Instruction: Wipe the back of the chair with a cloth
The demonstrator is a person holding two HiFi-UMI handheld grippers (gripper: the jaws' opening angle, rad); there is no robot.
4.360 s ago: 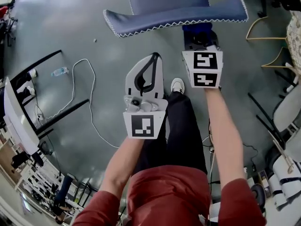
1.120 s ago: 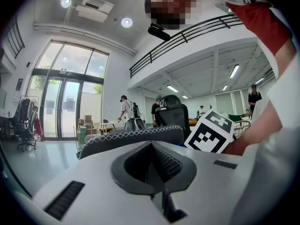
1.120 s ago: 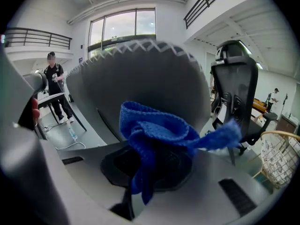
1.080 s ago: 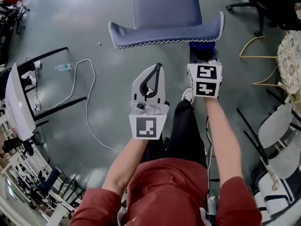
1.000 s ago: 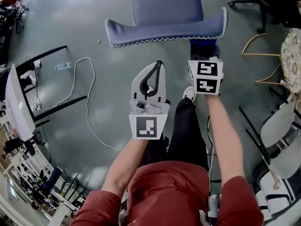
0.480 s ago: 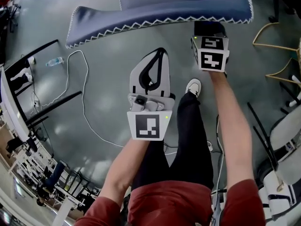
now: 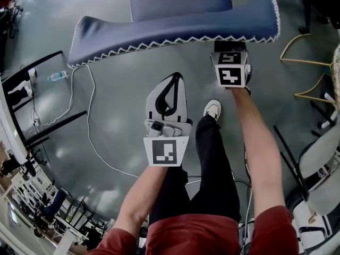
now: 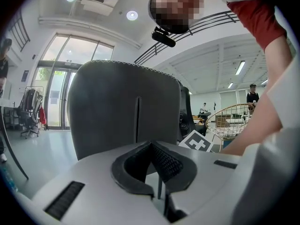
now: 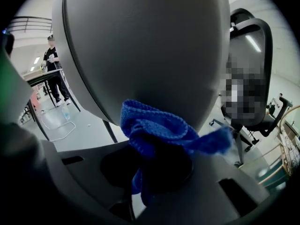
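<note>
**One cloth, one chair back, two claws**

The right claw (image 9: 154,170) is clamped on a single blue cloth (image 9: 159,132). The cloth bunches up out of its jaws, with one loose corner trailing off to the claw's right. Straight ahead of this claw, and filling most of its view, is the grey rear face of the chair back (image 9: 140,46). The top of the bunched cloth lies against the lower part of it.

In the head view the chair back (image 7: 175,28) shows as one blue padded edge with white zigzag stitching. The front of the right claw is tucked under that edge, so only its marker cube (image 7: 231,68) shows.

The left claw (image 8: 151,145) has its two jaws closed tip to tip with nothing between them. The same chair back stands ahead of it, apart from the tips. The right claw's marker cube peeks in at its right.

On the floor to the left of the left claw lie one white cable (image 7: 87,116) and, farther left, one bottle (image 7: 57,76). One white shoe (image 7: 213,109) sits between the two claws. Beyond the right claw, to its right, stands one black office chair (image 9: 251,55), and to its left one person (image 9: 52,67) by a table
</note>
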